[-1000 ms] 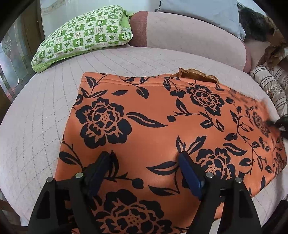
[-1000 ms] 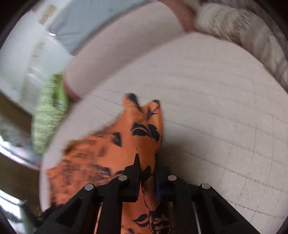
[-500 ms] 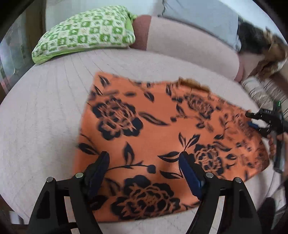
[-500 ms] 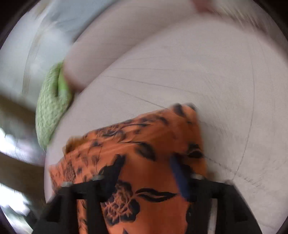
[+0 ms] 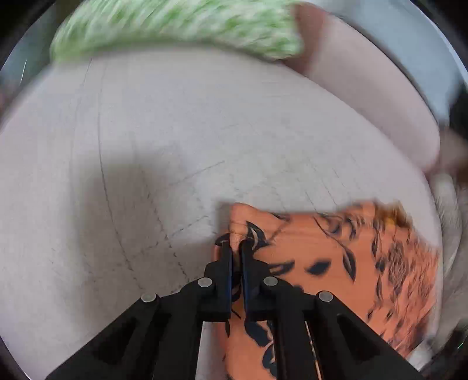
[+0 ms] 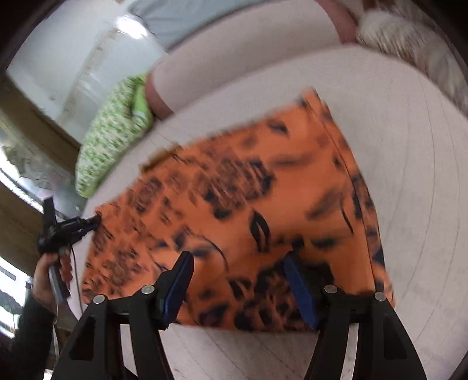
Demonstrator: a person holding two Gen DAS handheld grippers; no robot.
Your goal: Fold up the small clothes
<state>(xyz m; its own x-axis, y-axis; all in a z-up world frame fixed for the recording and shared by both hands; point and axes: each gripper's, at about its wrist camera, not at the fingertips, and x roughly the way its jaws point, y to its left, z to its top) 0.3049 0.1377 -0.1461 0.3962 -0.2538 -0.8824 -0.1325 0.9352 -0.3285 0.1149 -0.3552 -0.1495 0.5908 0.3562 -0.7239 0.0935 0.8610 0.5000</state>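
An orange garment with a black flower print [image 6: 248, 204] lies flat on the pale quilted bed. In the left wrist view it [image 5: 336, 263] fills the lower right. My left gripper [image 5: 236, 245] is shut on the garment's left corner; it also shows at the far left of the right wrist view [image 6: 95, 219], pinching that edge. My right gripper [image 6: 238, 260] is open and empty, its blue-padded fingers [image 6: 295, 280] held over the garment's near edge.
A green-and-white patterned pillow [image 5: 181, 26] lies at the head of the bed, also in the right wrist view [image 6: 114, 137]. A pink bolster [image 6: 234, 58] runs along the back. A striped cushion [image 6: 409, 43] sits at the far right. Bare mattress [image 5: 146, 146] spreads to the left.
My right gripper let go of the garment's right end and opened, pulling back. My left gripper moved to the garment's left corner and shut on it.
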